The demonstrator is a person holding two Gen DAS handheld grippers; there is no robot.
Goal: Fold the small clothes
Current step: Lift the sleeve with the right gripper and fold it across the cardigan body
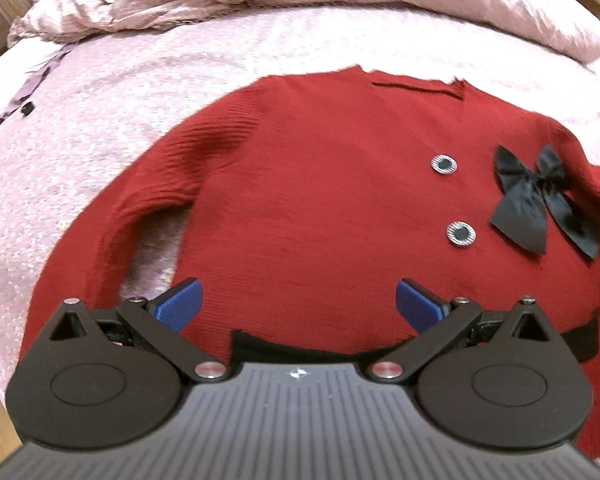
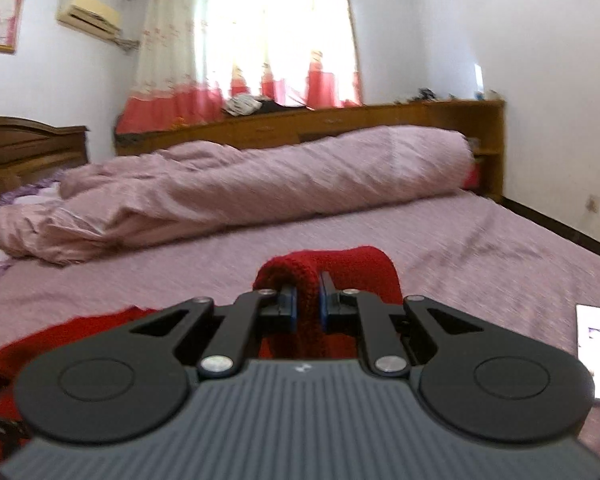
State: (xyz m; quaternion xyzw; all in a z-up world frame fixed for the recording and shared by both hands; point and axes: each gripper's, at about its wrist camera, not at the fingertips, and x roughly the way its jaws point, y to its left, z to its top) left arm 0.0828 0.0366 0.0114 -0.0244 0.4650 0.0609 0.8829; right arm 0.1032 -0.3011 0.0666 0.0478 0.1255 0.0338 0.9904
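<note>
A small red knit sweater [image 1: 308, 184] lies flat on the pink bed sheet [image 1: 100, 112], with two round silver-rimmed buttons [image 1: 444, 165], a black bow [image 1: 540, 200] and a black hem band [image 1: 300, 346]. Its left sleeve [image 1: 112, 216] lies stretched beside the body. My left gripper [image 1: 298, 300] is open, its blue pads [image 1: 180, 302] hovering over the lower body near the hem. My right gripper [image 2: 308, 300] is shut on a fold of the red sleeve [image 2: 324, 268], lifted above the sheet. More red knit [image 2: 60, 340] lies at lower left.
A rolled pink duvet [image 2: 260, 184] lies across the far side of the bed. A wooden headboard shelf [image 2: 340, 124] and curtained window stand behind it. A white flat object [image 2: 596, 344] lies on the sheet at right. The bed edge drops off at the left in the left wrist view.
</note>
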